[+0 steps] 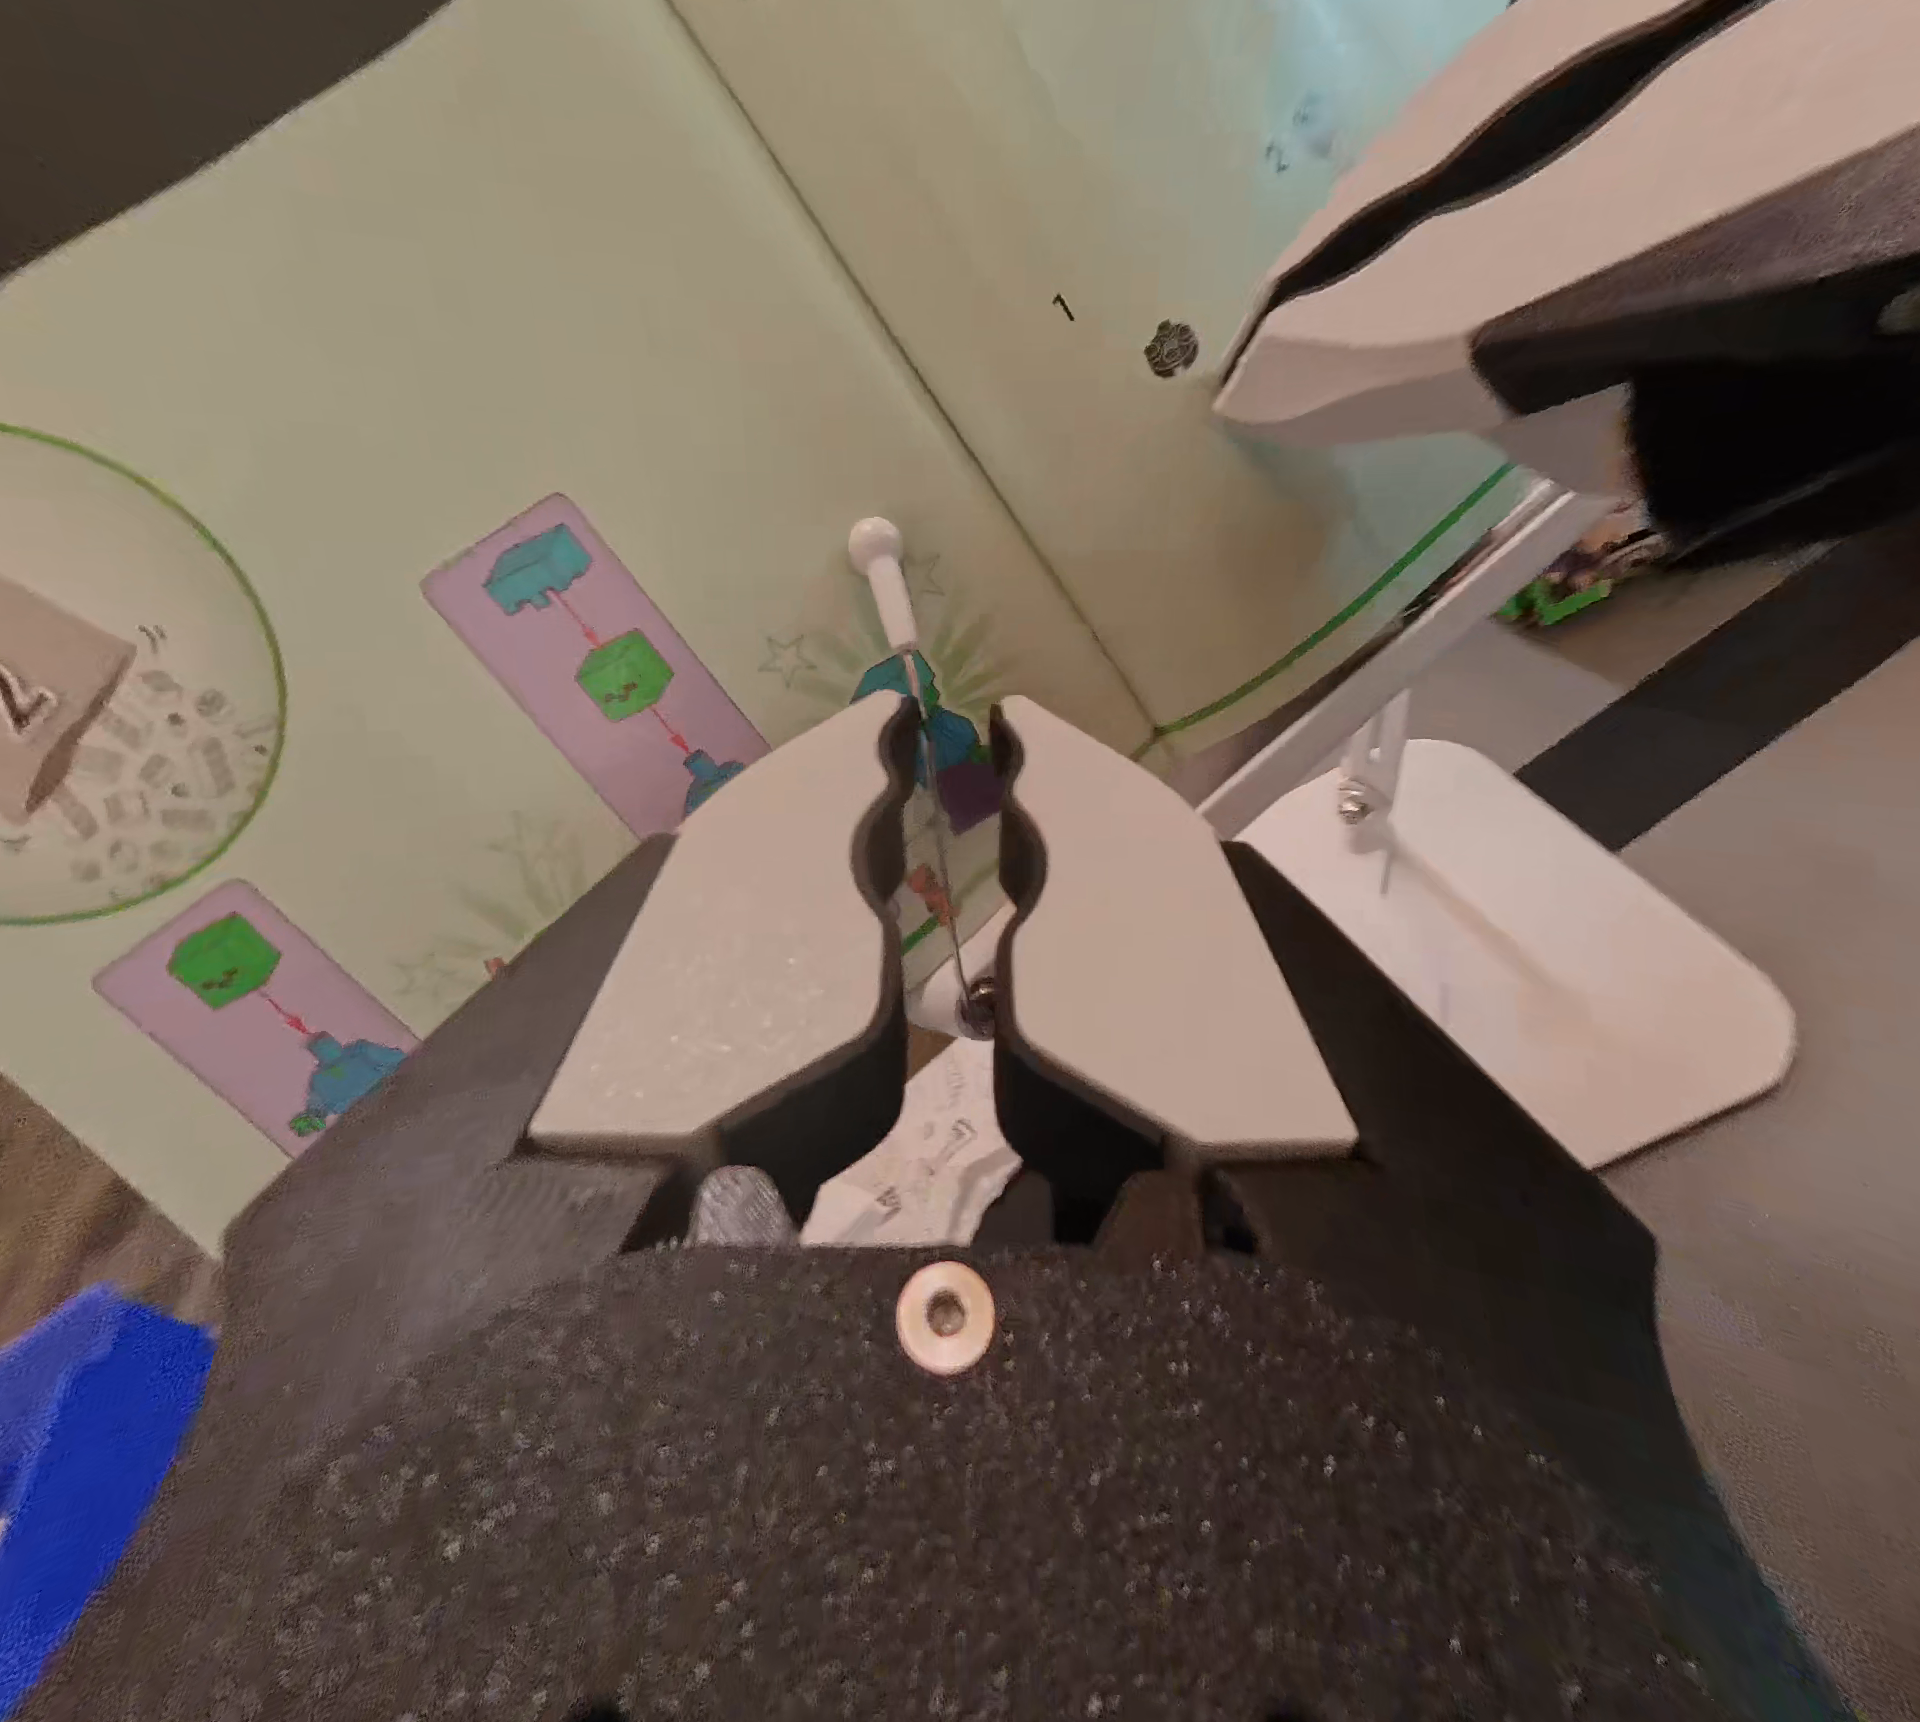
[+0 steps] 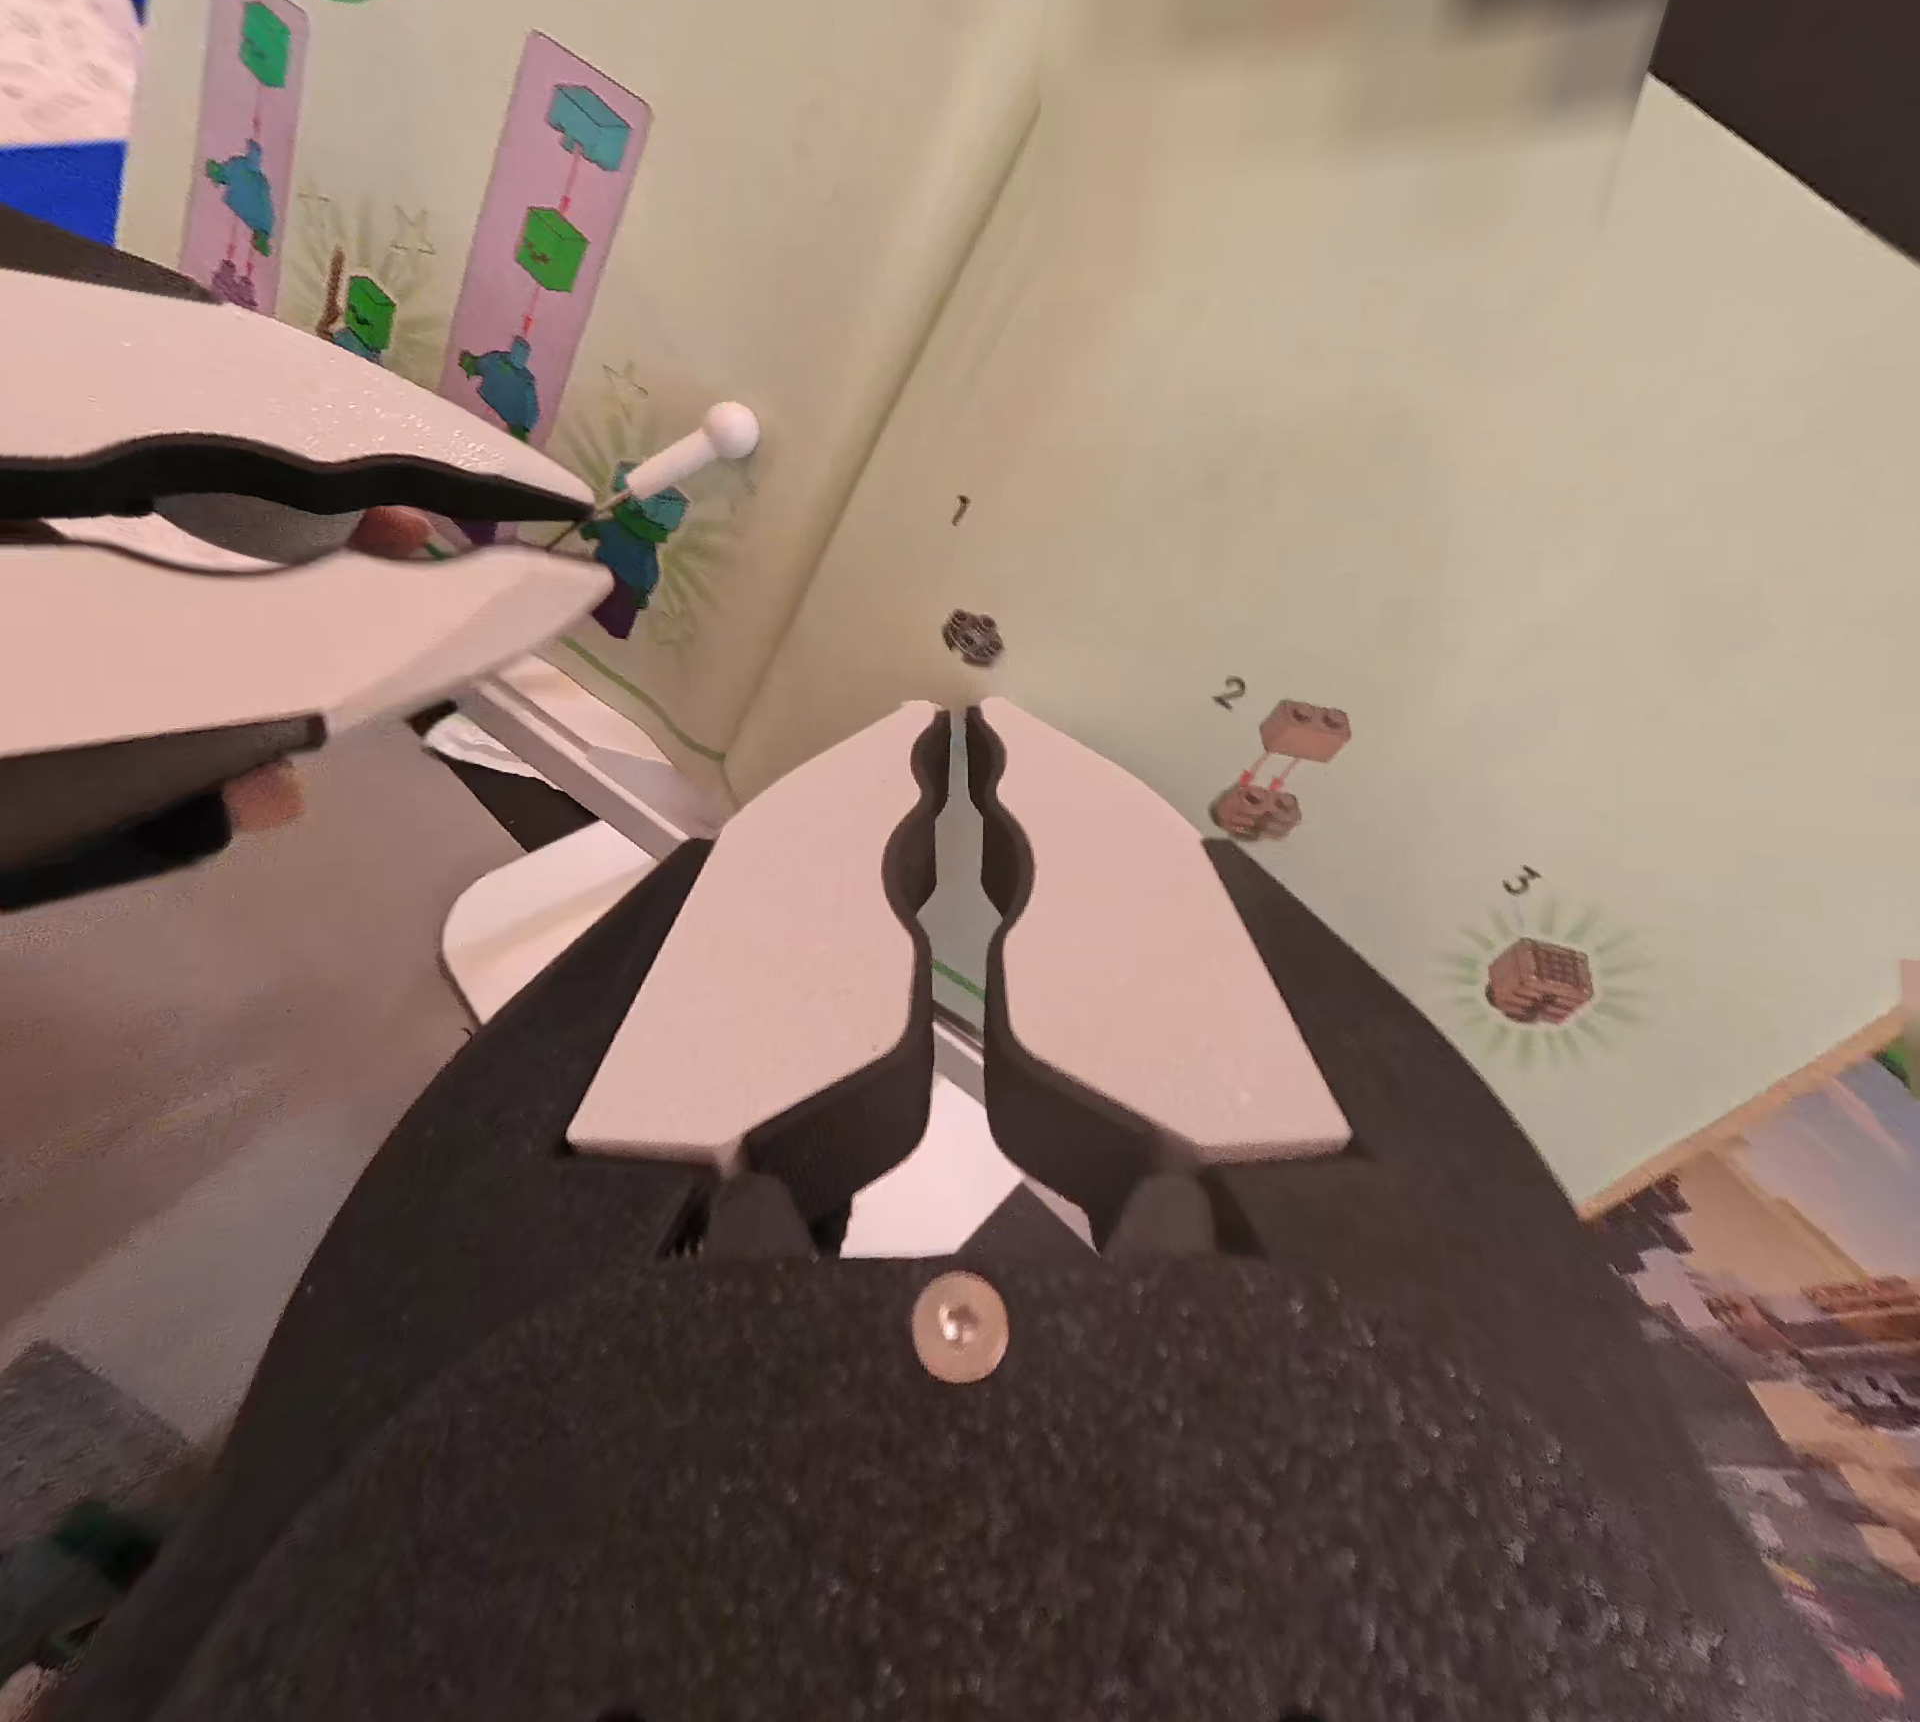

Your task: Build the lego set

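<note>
Grey tabletop is lying under a white stand (image 1: 1558,976) that is propping an open booklet (image 1: 520,301) upright, and we are working right in front of it. No loose bricks are showing clearly; only a blurred green patch is sitting at the table's far right edge in the left wrist view, too soft to identify.

We judge that we are still on the preparatory step, fixing the booklet open at its first building pages. The stand's white ball-tipped clip (image 1: 883,576) is lying across the lower part of the left page, beside the fold.

Our left gripper (image 1: 951,716) is pinching the clip's thin wire arm, fingers nearly together. Our right gripper (image 2: 958,714) is pressed almost shut, a small pale tip, perhaps a second clip's, showing just beyond its fingertips; we cannot tell whether it is gripped.

Next we are expecting to seat the clip flat and let go gently, so the page is not springing back.
</note>
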Available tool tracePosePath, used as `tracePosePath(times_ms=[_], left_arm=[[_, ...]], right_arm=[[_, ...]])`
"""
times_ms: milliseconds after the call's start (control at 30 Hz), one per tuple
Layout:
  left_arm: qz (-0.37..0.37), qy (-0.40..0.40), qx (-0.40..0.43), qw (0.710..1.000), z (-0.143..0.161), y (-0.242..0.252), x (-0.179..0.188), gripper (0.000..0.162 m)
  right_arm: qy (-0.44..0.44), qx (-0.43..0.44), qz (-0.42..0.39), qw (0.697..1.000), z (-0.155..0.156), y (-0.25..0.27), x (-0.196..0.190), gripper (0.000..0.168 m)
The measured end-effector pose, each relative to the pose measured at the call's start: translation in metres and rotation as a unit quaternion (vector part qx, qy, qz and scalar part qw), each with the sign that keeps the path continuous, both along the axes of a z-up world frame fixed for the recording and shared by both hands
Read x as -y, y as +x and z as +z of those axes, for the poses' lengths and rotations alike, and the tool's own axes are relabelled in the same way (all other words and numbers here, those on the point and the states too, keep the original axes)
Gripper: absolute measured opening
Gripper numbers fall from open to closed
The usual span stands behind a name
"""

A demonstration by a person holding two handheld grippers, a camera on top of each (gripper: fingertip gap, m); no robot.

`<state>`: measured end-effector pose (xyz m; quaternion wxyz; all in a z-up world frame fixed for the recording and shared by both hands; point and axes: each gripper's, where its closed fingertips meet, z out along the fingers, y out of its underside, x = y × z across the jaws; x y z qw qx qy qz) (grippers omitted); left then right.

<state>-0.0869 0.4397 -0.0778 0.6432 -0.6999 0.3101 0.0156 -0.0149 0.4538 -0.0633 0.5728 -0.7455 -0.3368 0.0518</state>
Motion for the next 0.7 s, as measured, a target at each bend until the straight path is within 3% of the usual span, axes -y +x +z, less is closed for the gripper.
tracePosePath(times_ms=[67,400,700], left_arm=[[0.0,0.015,-0.033,0.999,0.0,0.003,-0.001,0.001],[-0.058,-0.001,-0.094,0.994,-0.016,0.022,0.006,0.001],[-0.063,-0.024,-0.167,0.984,-0.026,0.025,0.01,0.001]], right_arm=[[0.0,-0.001,-0.007,1.0,-0.002,0.009,-0.002,0.002],[-0.025,-0.031,-0.024,0.999,-0.013,0.04,-0.008,0.002],[-0.031,-0.038,-0.029,0.998,-0.018,0.057,-0.004,0.004]])
